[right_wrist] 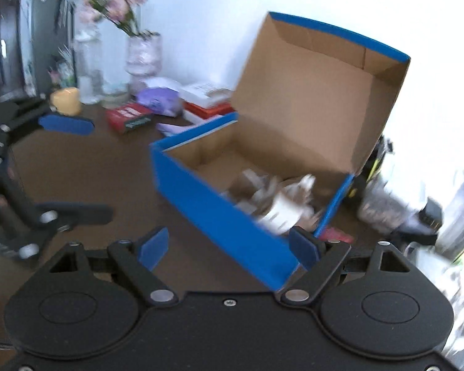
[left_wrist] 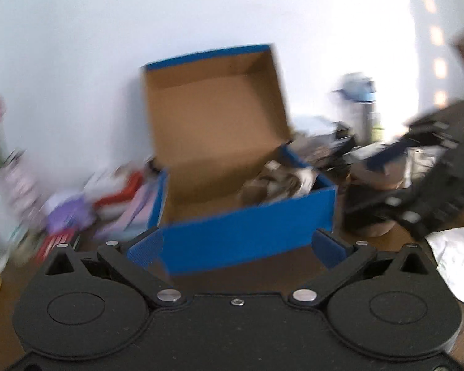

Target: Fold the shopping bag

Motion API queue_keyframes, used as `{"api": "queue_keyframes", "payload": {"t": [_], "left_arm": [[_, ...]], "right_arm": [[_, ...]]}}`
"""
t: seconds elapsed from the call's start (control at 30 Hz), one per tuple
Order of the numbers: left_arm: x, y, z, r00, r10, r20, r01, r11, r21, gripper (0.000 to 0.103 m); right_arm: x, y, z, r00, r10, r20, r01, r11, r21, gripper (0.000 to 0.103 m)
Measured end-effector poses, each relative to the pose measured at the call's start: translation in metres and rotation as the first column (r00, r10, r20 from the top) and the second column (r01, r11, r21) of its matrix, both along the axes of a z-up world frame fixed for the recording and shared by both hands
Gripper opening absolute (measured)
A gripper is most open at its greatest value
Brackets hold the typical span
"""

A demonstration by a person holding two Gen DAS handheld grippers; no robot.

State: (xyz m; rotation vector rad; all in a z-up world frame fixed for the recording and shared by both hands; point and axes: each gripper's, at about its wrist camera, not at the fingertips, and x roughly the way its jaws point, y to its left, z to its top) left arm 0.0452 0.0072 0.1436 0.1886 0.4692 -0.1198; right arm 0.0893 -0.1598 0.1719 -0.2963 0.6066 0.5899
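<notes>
Left wrist: my left gripper (left_wrist: 236, 244) is spread wide, nothing between the jaws, facing the blue shoebox (left_wrist: 247, 235) with its lid up. Crumpled bag (left_wrist: 278, 182) sits inside the box. Right wrist: my right gripper (right_wrist: 229, 245) is spread, empty; bag (right_wrist: 281, 204) in the box (right_wrist: 219, 213), blurred.

From my left camera, the clutter (left_wrist: 77, 204) at nine o'clock of the blue box (left_wrist: 247, 235) smears into streaks. The crumpled contents (right_wrist: 281, 204) inside are too blurred for me to identify. My left claw (right_wrist: 74, 167) is cut off by the right camera's edge.
</notes>
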Motion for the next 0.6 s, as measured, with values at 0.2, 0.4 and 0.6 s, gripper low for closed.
{"api": "queue_keyframes", "payload": {"t": [0.2, 0.4, 0.6], "left_arm": [[-0.080, -0.005, -0.029, 0.985, 0.170, 0.035, -0.166, 0.981, -0.097, 0.103], [-0.147, -0.011, -0.035, 0.977, 0.188, 0.098, -0.176, 0.976, -0.125, 0.103], [-0.223, -0.013, -0.033, 0.965, 0.216, 0.145, -0.183, 0.960, -0.212, 0.103]], "right_arm": [[-0.100, -0.027, -0.035, 0.997, -0.045, 0.059, 0.039, 0.994, 0.099, 0.099], [-0.180, -0.057, -0.042, 0.975, -0.175, 0.139, 0.149, 0.972, 0.180, 0.103], [-0.237, -0.073, -0.047, 0.961, -0.242, 0.131, 0.191, 0.930, 0.315, 0.103]]}}
